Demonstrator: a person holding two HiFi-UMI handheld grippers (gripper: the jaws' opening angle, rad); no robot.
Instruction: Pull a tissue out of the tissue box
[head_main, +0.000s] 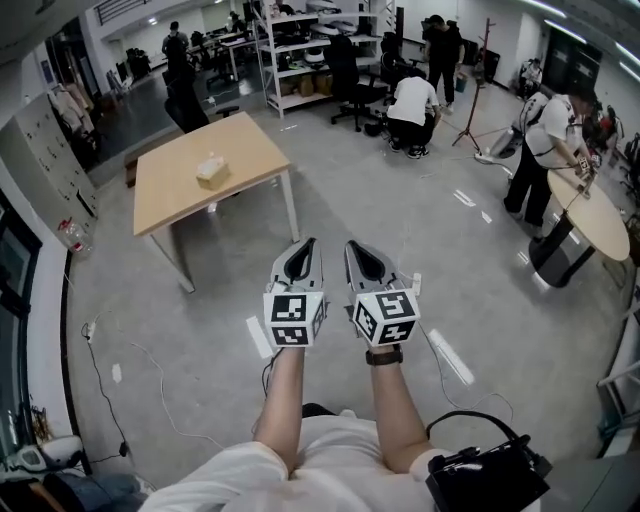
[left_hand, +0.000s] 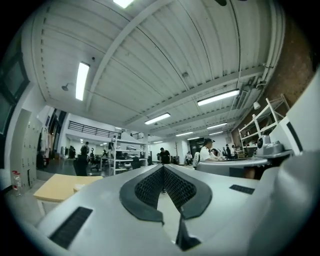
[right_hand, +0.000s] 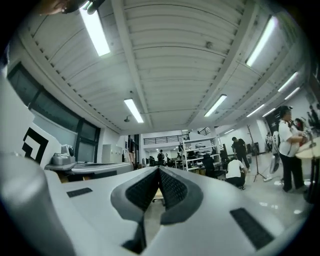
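A pale tissue box (head_main: 211, 170) with a tissue sticking up stands near the middle of a light wooden table (head_main: 170, 195), far ahead to the left. My left gripper (head_main: 307, 245) and right gripper (head_main: 354, 246) are held side by side at waist height over the grey floor, well short of the table and pointing level. Both are shut with nothing in them. In the left gripper view the jaw tips (left_hand: 163, 168) meet, and the table (left_hand: 52, 188) with the box (left_hand: 78, 187) lies low at the left. The right gripper view shows its tips (right_hand: 159, 170) closed too.
A person in white crouches (head_main: 413, 105) by office chairs ahead; another bends over a round table (head_main: 600, 222) at the right. Metal shelving (head_main: 300, 50) stands at the back. Cables trail over the floor (head_main: 130, 350) at the left. A black bag (head_main: 488, 476) sits by my right hip.
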